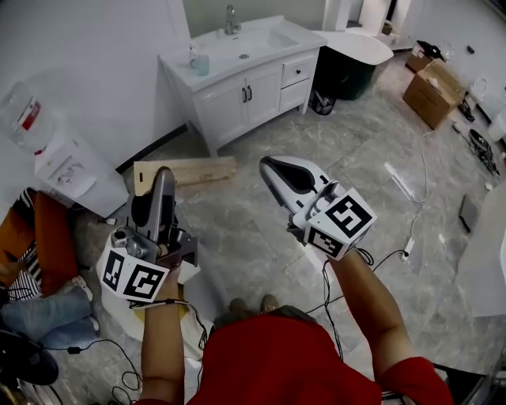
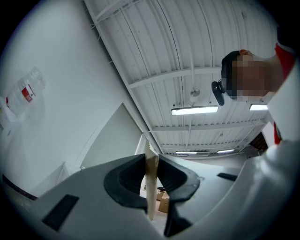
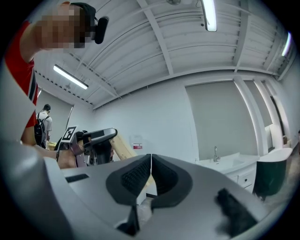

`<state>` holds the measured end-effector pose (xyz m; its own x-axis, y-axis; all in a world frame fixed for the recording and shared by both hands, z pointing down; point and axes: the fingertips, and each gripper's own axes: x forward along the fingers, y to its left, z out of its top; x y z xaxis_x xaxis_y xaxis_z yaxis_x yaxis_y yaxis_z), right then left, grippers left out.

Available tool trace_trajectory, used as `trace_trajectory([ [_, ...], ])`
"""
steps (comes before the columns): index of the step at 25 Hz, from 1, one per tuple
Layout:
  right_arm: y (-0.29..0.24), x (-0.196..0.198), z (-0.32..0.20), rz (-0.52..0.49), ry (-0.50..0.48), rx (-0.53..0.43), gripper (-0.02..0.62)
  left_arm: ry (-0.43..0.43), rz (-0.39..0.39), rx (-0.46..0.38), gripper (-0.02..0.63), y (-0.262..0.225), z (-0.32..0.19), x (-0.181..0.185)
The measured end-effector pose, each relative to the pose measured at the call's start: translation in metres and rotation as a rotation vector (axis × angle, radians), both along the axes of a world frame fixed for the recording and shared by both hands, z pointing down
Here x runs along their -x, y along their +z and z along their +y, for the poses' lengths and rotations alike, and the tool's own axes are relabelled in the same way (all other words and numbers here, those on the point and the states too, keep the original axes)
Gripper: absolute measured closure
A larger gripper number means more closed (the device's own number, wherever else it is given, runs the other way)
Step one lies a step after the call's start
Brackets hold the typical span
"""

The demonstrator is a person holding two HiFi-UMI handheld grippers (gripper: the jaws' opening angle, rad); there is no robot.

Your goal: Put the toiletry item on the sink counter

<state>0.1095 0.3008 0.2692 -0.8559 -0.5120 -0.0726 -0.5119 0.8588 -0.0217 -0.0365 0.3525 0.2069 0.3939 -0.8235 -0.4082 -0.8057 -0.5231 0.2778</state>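
My left gripper (image 1: pixel 164 177) is shut on a flat tan toiletry pack (image 1: pixel 202 170), which sticks out to the right of its jaws. In the left gripper view the pack (image 2: pixel 151 187) stands edge-on, pinched between the dark pads of the left gripper (image 2: pixel 151 161). My right gripper (image 1: pixel 267 164) is held up beside it, shut and empty; its pads meet in the right gripper view (image 3: pixel 150 159). The white sink counter (image 1: pixel 237 51) with its faucet (image 1: pixel 231 17) stands far ahead, across the floor. The counter (image 3: pixel 225 164) also shows at the right of the right gripper view.
A blue cup (image 1: pixel 199 62) stands on the counter's left end. A water dispenser (image 1: pixel 55 158) is at the left wall, a white bathtub (image 1: pixel 360 43) and a dark bin (image 1: pixel 344 75) right of the vanity. A cardboard box (image 1: pixel 433 93) and cables (image 1: pixel 411 198) lie on the floor. A seated person (image 1: pixel 39 304) is at lower left.
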Motion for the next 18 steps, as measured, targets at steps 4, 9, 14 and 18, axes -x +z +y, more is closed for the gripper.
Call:
trace_trajectory([
  [4,0.000,-0.015,-0.010,0.004,-0.006,-0.006,0.566,-0.013,-0.004,-0.002,0.525,-0.001,-0.007,-0.013],
  [9,0.004,-0.015,-0.023,-0.004,-0.018,0.000,0.566,-0.029,-0.016,0.013,0.525,0.004,-0.014,-0.015],
  [14,0.005,-0.003,-0.042,-0.005,-0.043,0.002,0.565,-0.048,-0.014,0.015,0.525,0.005,-0.032,-0.009],
  [18,0.011,0.009,-0.067,0.000,-0.053,0.006,0.565,-0.060,-0.001,0.017,0.525,0.011,-0.055,0.003],
])
